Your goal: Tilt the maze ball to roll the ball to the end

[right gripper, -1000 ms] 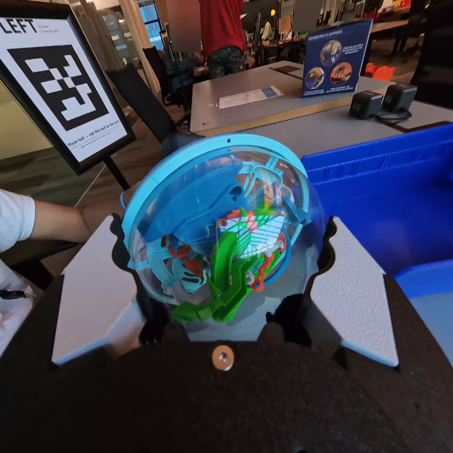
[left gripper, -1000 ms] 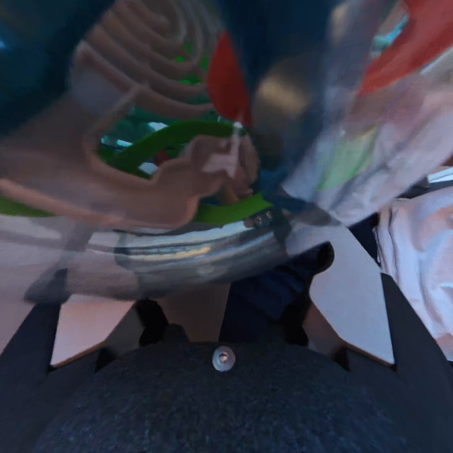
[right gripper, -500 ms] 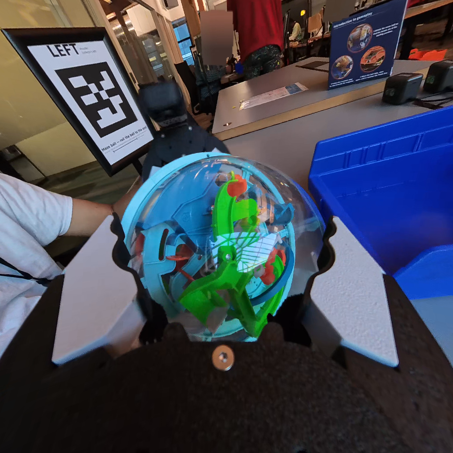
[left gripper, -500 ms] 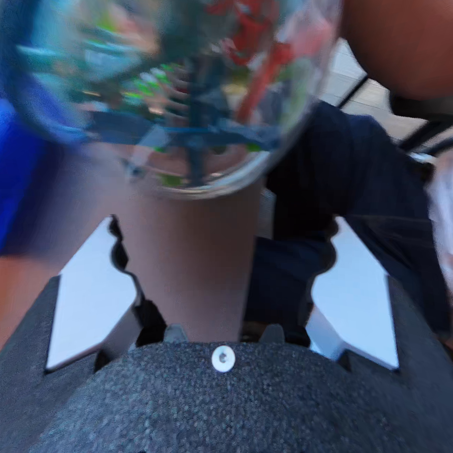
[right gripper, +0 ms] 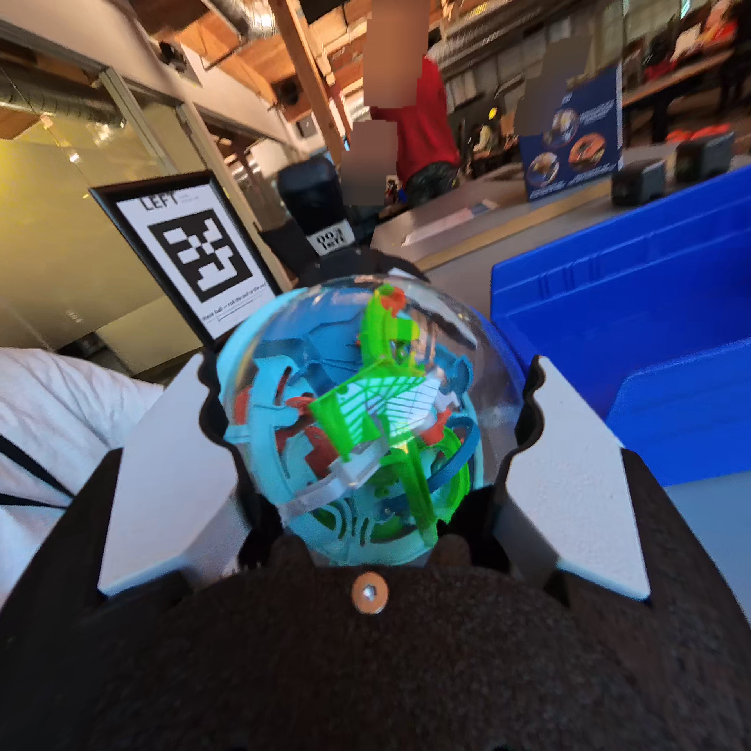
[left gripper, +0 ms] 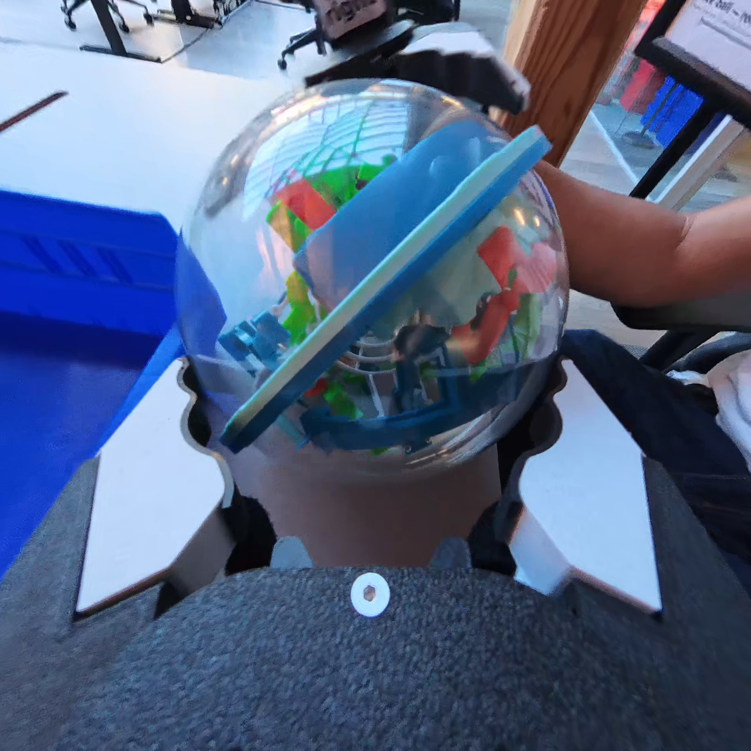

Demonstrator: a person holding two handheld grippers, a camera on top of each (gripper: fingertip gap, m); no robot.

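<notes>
Both grippers are clamping the clear plastic maze ball (right gripper: 357,422) from opposite sides, the right gripper (right gripper: 367,410) and left gripper (left gripper: 372,390) facing each other. It is probably hovering above the grey table (right gripper: 699,512), beside the blue plastic bin (right gripper: 634,325).

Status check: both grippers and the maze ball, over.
Right gripper shut on maze ball. Left gripper cradles it, jaws wide. Ball tilted, held above blue bin. Nothing blocking.

I count one maze ball (right gripper: 357,422), two grippers, the left gripper (left gripper: 372,410) and the right gripper (right gripper: 367,410), one blue bin (right gripper: 634,325), one framed sign (right gripper: 183,252) and two small black boxes (right gripper: 638,181) on the far table.
</notes>
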